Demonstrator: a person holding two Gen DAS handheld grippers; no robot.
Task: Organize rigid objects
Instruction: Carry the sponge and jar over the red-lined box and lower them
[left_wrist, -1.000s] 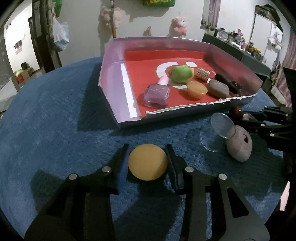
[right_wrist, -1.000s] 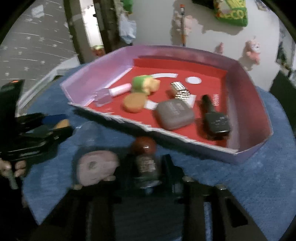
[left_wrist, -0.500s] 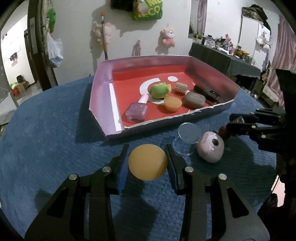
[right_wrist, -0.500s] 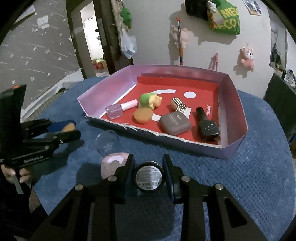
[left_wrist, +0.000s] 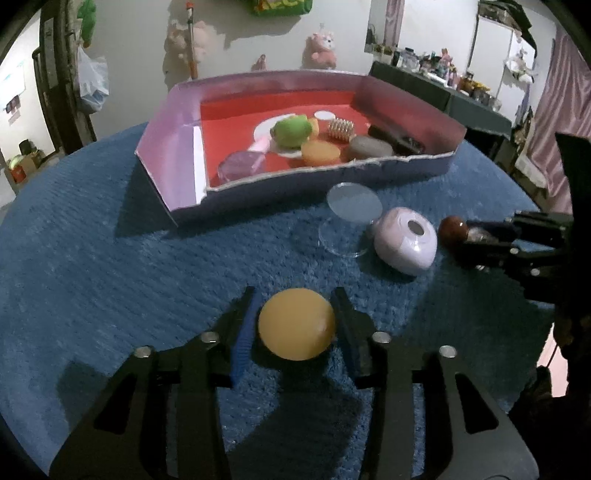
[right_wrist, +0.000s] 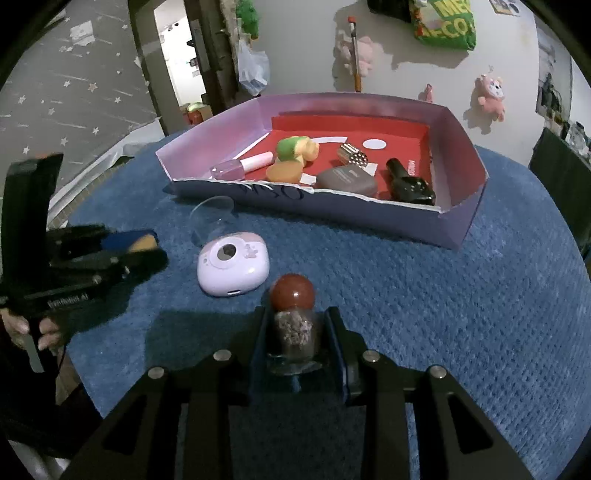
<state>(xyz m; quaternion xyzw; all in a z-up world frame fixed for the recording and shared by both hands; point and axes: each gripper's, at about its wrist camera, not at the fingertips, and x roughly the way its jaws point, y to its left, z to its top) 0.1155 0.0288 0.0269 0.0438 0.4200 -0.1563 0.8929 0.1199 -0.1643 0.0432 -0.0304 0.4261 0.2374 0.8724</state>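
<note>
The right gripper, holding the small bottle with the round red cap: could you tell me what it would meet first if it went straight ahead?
Probably the box's torn front wall; only blue cloth lies before it, though height is unclear.

White wall (right_wrist: 303, 48), blue carpet (left_wrist: 92, 258)

Two black plastic grippers: left gripper (left_wrist: 296, 317) and right gripper (right_wrist: 297, 332) have blue-padded fingers (left_wrist: 242, 332), silver screws (left_wrist: 379, 336), and faint white lettering.

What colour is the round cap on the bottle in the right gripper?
Reddish-brown cap, clearest in the right wrist view.
</note>
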